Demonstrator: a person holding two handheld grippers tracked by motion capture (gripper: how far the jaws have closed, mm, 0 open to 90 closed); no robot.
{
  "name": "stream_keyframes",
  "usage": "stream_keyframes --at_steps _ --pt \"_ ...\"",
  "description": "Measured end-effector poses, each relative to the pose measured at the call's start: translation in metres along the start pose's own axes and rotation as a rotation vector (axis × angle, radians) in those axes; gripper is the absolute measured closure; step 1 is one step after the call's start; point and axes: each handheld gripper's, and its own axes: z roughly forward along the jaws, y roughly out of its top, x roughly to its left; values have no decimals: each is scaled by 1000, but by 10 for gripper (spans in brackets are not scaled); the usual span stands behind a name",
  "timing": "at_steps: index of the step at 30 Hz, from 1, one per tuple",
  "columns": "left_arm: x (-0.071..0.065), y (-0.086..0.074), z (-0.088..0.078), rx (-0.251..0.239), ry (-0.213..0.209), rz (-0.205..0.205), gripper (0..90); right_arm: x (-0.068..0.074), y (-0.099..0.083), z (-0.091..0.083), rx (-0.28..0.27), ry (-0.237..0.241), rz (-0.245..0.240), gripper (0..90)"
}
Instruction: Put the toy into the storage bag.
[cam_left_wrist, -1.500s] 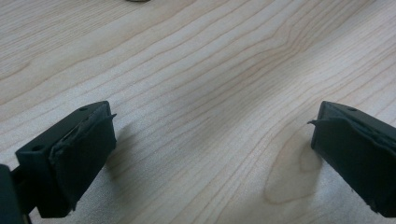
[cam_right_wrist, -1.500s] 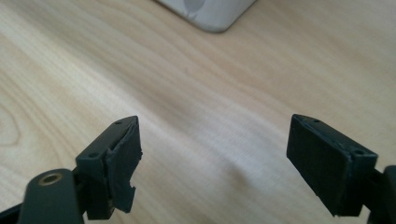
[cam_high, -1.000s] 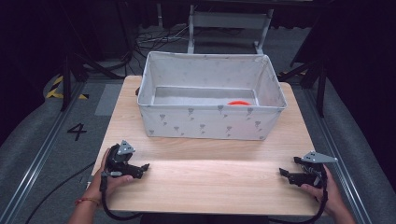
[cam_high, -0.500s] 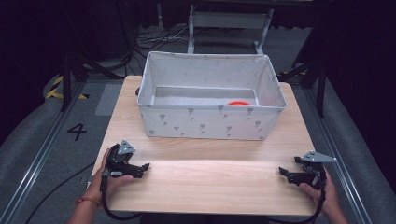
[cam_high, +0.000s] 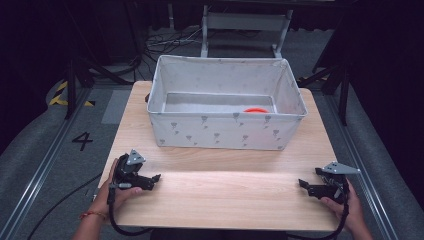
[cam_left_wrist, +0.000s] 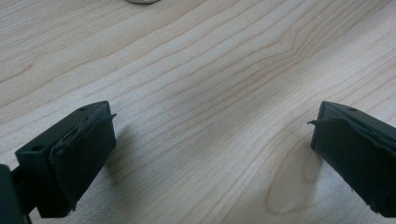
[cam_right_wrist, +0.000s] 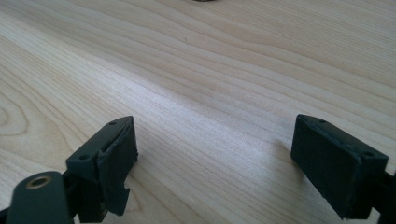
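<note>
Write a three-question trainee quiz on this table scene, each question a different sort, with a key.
1. True or false: the left claw is shut on the orange object.
2. Where does the orange object lie? A) inside the fabric bin B) on the bare table C) in the right claw
3. Fill in: both claws rest on the wooden table with their jaws ____.

Key: 1 false; 2 A; 3 open
</note>
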Motion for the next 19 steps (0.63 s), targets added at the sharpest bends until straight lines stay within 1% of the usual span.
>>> stream_keyframes --at_steps 2,7,10,11,12,14,15,18,19 --pt "0 0 0 1 -2 -5 2 0 0 0 -1 -1 -1 147" --pt "0 0 1 -2 3 0 2 0 0 0 -1 -1 -1 147" --pt "0 1 1 -1 6 -4 2 0 0 0 -1 -1 -1 147" --pt "-1 1 1 3 5 -21 2 0 0 0 -1 -1 -1 147" --pt "0 1 1 -1 14 -17 2 0 0 0 -1 -1 -1 147" --pt "0 2 2 3 20 -33 3 0 0 0 -1 -1 -1 147" --pt "-1 2 2 -3 27 -41 3 0 0 0 -1 -1 -1 147" --pt "-1 3 3 -1 36 -48 2 0 0 0 -1 -1 -1 147" --pt "-2 4 3 2 42 -59 2 0 0 0 -1 -1 -1 147"
